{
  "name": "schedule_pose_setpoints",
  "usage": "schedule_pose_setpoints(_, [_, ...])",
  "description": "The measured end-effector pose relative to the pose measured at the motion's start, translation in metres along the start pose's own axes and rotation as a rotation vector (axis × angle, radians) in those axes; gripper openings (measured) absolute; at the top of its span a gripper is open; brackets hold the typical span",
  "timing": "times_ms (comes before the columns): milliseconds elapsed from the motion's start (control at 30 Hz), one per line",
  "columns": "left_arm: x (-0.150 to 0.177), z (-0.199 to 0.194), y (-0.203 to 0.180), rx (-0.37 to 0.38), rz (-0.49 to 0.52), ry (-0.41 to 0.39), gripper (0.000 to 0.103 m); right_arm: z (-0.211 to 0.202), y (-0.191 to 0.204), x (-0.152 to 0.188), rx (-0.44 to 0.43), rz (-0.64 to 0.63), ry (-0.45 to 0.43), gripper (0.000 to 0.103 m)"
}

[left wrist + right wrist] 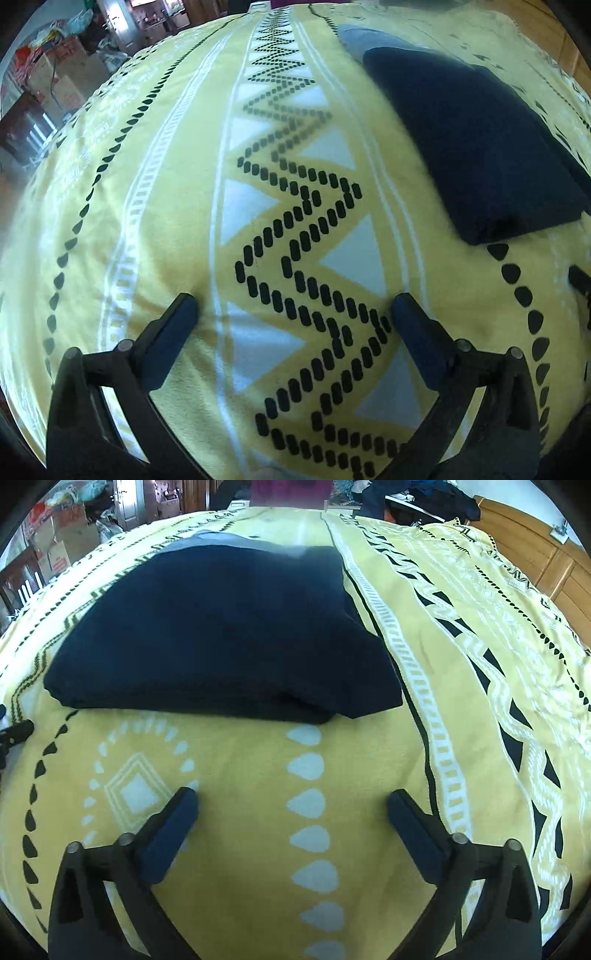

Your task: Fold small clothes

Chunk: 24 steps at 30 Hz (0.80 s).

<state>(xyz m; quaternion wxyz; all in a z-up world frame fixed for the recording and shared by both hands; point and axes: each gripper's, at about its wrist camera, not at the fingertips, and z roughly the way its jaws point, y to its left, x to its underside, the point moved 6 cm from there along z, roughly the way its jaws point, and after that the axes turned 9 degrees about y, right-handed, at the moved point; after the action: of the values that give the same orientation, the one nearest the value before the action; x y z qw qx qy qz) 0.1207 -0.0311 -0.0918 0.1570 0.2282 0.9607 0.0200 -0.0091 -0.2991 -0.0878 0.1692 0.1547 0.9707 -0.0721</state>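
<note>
A dark navy garment (207,635) lies folded into a thick flat stack on the yellow patterned bedspread (236,768), with a grey piece (218,541) showing at its far end. It also shows in the left wrist view (476,140) at the upper right. My right gripper (291,799) is open and empty, just short of the stack's near edge. My left gripper (295,302) is open and empty over the bare bedspread (177,206), to the left of the stack. The tip of the left gripper (16,733) shows at the right wrist view's left edge.
Cardboard boxes and clutter (55,66) stand beyond the bed's far left. A pile of dark clothes (424,494) lies past the bed's far end. A wooden headboard (535,550) runs along the right side.
</note>
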Motion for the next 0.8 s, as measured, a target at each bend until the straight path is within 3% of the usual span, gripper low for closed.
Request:
schedule_pose_setpoints(267, [-0.014, 0.006, -0.006, -0.047, -0.099, 0.055, 0.103, 0.003, -0.008, -0.003, -0.031, -0.008, 0.039, 0.103])
schedule_pose_setpoints(500, [-0.024, 0.012, -0.008, -0.083, -0.151, -0.055, 0.103, 0.007, -0.014, -0.001, -0.06, -0.009, -0.024, 0.103])
schedule_pose_setpoints(800, [-0.026, 0.018, -0.006, -0.089, -0.142, -0.094, 0.103, 0.008, -0.014, -0.002, -0.062, 0.005, -0.079, 0.103])
